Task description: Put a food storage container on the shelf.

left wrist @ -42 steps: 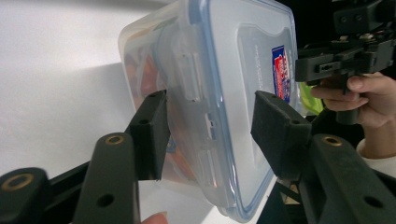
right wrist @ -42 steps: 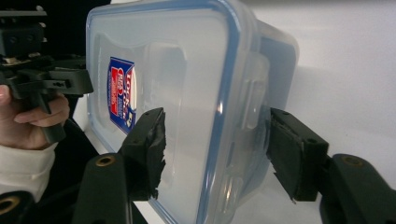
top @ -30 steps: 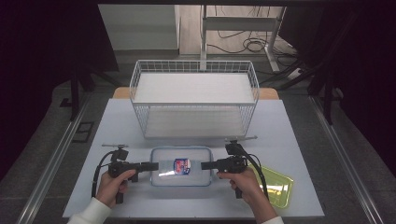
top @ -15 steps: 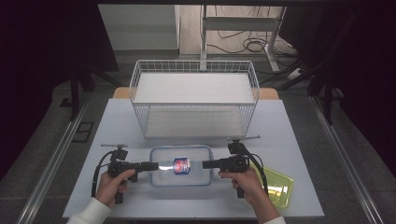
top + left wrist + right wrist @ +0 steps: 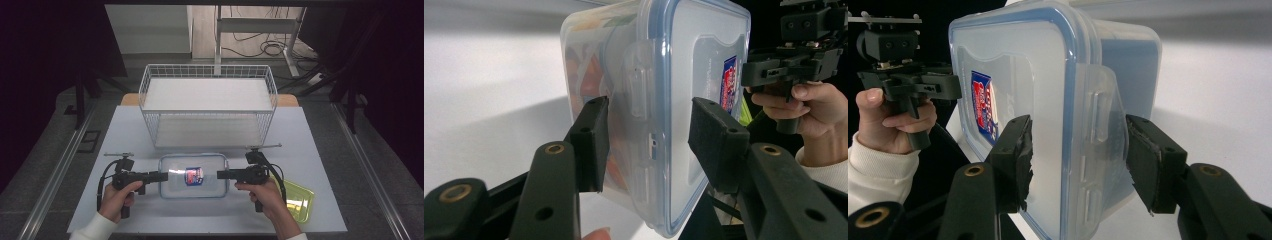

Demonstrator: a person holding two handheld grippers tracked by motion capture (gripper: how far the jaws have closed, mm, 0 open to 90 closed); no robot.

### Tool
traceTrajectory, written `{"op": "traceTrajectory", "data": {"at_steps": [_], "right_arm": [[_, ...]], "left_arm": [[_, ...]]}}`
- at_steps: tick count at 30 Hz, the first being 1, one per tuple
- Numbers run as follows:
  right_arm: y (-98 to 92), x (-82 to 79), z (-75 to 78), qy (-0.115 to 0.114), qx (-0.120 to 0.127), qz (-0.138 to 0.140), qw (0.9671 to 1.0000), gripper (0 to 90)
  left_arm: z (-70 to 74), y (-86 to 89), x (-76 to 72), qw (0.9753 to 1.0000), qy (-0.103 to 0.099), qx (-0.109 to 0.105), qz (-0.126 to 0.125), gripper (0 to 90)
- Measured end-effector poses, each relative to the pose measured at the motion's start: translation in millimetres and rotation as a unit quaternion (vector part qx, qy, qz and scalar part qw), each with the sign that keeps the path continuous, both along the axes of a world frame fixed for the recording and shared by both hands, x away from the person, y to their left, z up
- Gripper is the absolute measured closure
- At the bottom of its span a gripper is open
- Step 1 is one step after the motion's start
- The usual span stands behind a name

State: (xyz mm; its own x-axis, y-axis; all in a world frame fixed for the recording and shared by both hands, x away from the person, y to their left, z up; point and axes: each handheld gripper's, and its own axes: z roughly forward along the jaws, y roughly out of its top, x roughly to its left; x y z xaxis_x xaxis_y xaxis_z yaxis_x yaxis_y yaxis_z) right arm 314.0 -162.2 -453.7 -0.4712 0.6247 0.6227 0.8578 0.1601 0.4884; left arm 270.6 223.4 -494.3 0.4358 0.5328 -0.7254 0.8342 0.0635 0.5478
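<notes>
A clear plastic container (image 5: 200, 167) with a blue-sealed lid and a red-and-blue sticker (image 5: 194, 176) lies flat at the front middle of the white table (image 5: 320, 150). My left gripper (image 5: 164, 175) points at its left end and my right gripper (image 5: 220, 174) at its right end. In the left gripper view the container (image 5: 694, 60) sits between the open jaws of my left gripper (image 5: 654, 145), which straddle its side latch (image 5: 639, 80). In the right gripper view my right gripper (image 5: 1082, 160) stands open around the opposite latch (image 5: 1095, 120).
A white wire basket (image 5: 207, 111) stands just behind the container in the middle of the table. A yellow-green tray (image 5: 297, 200) lies at the front right, by my right hand. Dark floor surrounds the table, with cables beyond the basket.
Both grippers stay at the container's two ends. My right hand has shifted slightly, and the container has barely moved.
</notes>
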Motion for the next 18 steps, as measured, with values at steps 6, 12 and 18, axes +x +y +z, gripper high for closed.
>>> {"op": "traceTrajectory", "data": {"at_steps": [6, 12, 18], "right_arm": [[0.0, -2.3, 5.3, -0.012, 0.000, 0.002, 0.9999, 46.3], [-0.8, -4.8, 13.1, -0.026, 0.002, 0.002, 0.9997, 46.4], [-3.3, -9.0, 26.2, -0.045, 0.009, 0.002, 0.9990, 47.3]], "left_arm": [[6.0, 0.0, -1.9, 1.0000, -0.009, 0.003, -0.001, 51.4], [16.0, -1.0, -2.9, 0.9998, -0.020, 0.004, 0.001, 51.5], [27.3, -1.7, -3.9, 0.9995, -0.032, 0.001, -0.002, 51.5]]}}
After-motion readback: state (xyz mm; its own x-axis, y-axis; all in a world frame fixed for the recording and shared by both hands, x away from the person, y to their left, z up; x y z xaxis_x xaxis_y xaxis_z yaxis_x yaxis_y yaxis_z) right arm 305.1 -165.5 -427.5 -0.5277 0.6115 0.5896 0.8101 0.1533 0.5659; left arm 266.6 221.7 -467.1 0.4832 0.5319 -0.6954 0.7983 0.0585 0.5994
